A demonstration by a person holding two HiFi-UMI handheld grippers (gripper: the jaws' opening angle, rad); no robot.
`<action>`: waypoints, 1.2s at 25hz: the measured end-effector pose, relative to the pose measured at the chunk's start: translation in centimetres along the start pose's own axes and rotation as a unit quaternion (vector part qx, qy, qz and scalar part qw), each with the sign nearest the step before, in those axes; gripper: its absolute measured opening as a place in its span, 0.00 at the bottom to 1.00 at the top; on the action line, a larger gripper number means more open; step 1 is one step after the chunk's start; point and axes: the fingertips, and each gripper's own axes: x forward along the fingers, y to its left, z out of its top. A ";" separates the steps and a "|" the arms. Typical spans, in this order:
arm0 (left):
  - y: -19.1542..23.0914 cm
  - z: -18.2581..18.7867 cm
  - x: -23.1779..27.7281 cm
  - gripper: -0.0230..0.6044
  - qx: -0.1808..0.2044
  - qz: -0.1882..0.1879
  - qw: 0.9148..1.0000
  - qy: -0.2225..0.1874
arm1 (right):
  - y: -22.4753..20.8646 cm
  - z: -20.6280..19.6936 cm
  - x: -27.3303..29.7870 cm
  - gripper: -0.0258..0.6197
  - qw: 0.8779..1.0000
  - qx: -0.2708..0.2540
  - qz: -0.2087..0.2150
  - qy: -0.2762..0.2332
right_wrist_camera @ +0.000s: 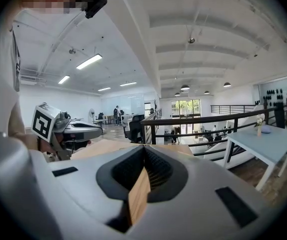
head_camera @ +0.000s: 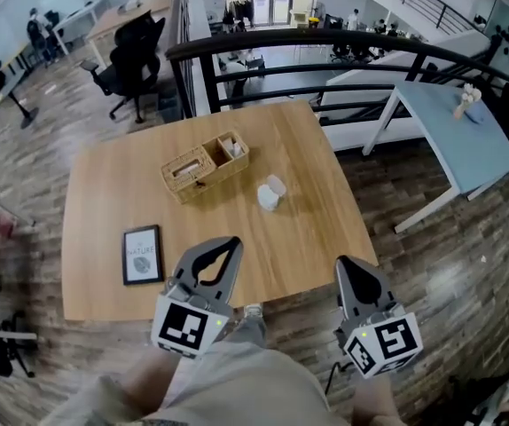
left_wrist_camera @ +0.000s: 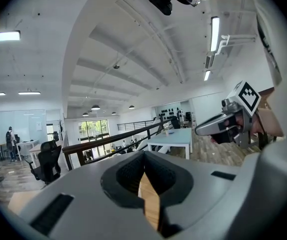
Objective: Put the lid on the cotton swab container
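The cotton swab container [head_camera: 268,199] is a small white cup near the middle of the wooden table [head_camera: 325,229]. A white round piece, apparently its lid [head_camera: 277,185], rests against its far side. My left gripper [head_camera: 232,243] hovers over the table's near edge, shut and empty, well short of the container. My right gripper [head_camera: 344,264] is held at the near right corner, also shut with nothing in it. Each gripper view looks level across the room; the left gripper [left_wrist_camera: 144,156] and right gripper [right_wrist_camera: 144,152] show their jaws meeting. Neither gripper view shows the container.
A wicker basket [head_camera: 203,167] with compartments stands behind and left of the container. A black-framed picture [head_camera: 142,255] lies flat at the table's near left. A black railing [head_camera: 325,47] runs behind the table, and a light blue table [head_camera: 458,127] stands to the right.
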 end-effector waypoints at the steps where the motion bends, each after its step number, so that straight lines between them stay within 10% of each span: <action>1: 1.1 0.0 1.0 0.07 -0.002 0.001 1.000 0.001 | -0.5 0.4 1.4 0.08 1.000 -0.001 0.001 0.002; 13: 10.0 -1.7 7.1 0.07 -0.030 0.005 0.999 0.014 | -3.7 2.8 13.4 0.08 0.999 0.033 0.024 0.021; 30: 12.0 -3.2 11.1 0.07 -0.030 0.067 0.996 0.056 | -8.5 0.8 19.1 0.08 0.995 0.024 0.074 0.062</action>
